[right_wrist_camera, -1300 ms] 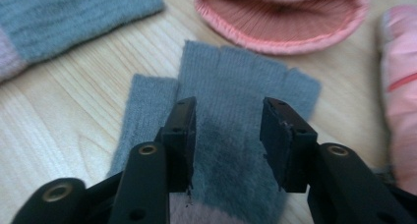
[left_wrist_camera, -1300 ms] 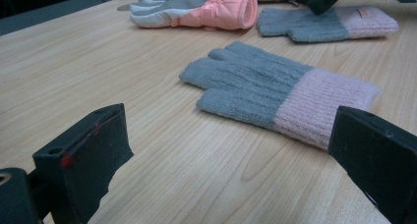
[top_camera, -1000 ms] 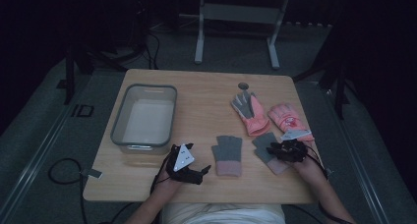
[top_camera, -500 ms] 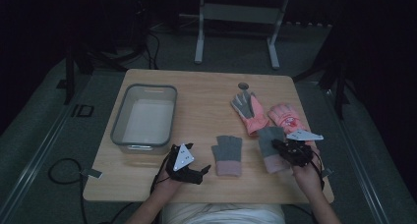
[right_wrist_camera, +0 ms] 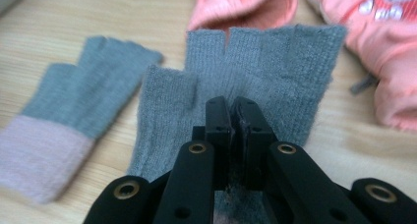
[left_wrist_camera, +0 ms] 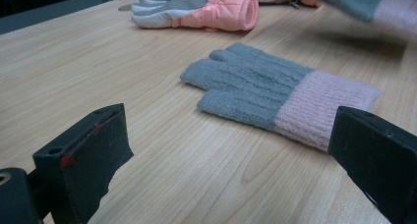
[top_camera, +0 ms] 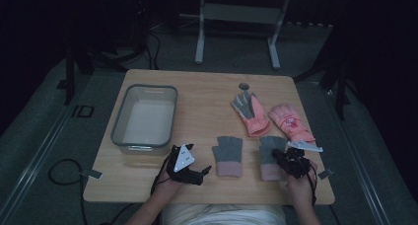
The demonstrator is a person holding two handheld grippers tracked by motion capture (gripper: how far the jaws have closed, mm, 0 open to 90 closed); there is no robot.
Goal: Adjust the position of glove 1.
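Grey knit with a pink cuff: the right-hand glove (right_wrist_camera: 246, 71), lower right of centre in the high view, is pinched in my right gripper (right_wrist_camera: 235, 111), whose jaws have just closed to nearly touching on its fabric. Its twin (top_camera: 228, 156) lies flat at lower centre. My left gripper (left_wrist_camera: 231, 150) waits wide open, holding nothing. I judge a slow, level carry toward the twin best, so the loose knit neither drags nor slips
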